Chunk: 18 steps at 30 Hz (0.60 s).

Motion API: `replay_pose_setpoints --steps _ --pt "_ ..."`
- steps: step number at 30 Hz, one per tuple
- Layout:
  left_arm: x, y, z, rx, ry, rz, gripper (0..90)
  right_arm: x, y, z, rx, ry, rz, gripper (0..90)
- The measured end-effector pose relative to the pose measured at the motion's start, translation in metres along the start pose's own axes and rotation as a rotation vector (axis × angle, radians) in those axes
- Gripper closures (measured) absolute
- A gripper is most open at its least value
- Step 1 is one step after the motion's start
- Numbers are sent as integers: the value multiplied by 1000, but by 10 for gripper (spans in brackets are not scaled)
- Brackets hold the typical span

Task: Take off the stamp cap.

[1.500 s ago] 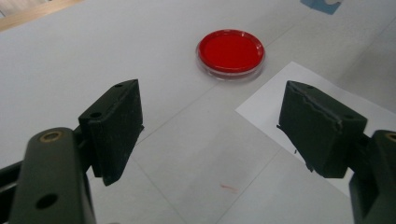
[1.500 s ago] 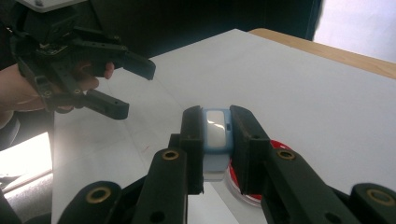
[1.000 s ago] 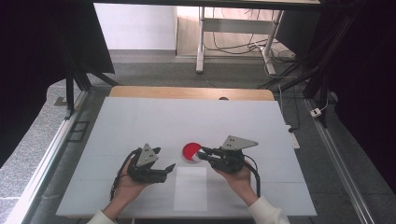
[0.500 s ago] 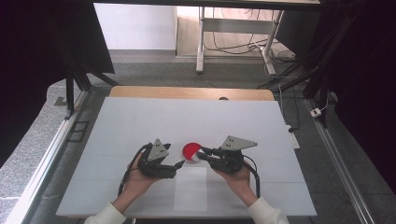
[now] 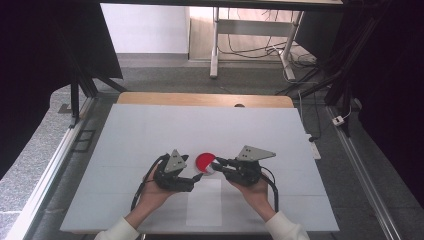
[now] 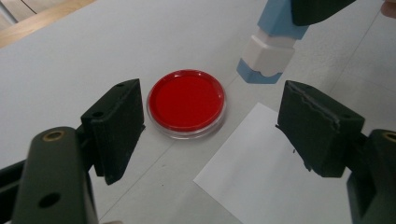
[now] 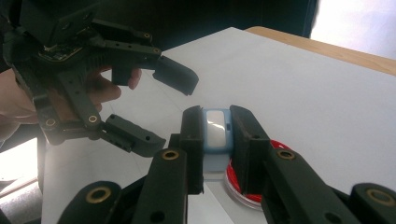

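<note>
We hold our left gripper point(image 5: 199, 176) just left of the red ink pad point(image 5: 204, 160), jaws spread wide and empty; our right gripper point(image 5: 216, 165), just right of that pad, has its jaws clamped on the blue-and-white stamp point(image 7: 216, 128)

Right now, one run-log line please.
right claw: shut on stamp | left claw: open, empty | red ink pad: on table

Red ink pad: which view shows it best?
Left gripper view: the red ink pad lies whole and unblocked between that tool's open jaws. In the high view it is a small red disc. In the right gripper view only a red edge peeks past the held stamp.
</note>
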<state>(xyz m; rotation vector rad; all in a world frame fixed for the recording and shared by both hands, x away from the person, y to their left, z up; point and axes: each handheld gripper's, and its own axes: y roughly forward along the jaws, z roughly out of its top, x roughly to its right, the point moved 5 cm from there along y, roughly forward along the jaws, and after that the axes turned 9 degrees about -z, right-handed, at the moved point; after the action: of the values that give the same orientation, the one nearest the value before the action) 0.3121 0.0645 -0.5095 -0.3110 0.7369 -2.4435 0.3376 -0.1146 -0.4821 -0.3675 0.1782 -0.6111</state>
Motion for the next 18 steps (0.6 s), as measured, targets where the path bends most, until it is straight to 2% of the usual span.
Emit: replay_pose_setpoints --steps 18 --pt "14 17 6 -13 26 -32 231 -2 2 -1 1 2 -6 752"
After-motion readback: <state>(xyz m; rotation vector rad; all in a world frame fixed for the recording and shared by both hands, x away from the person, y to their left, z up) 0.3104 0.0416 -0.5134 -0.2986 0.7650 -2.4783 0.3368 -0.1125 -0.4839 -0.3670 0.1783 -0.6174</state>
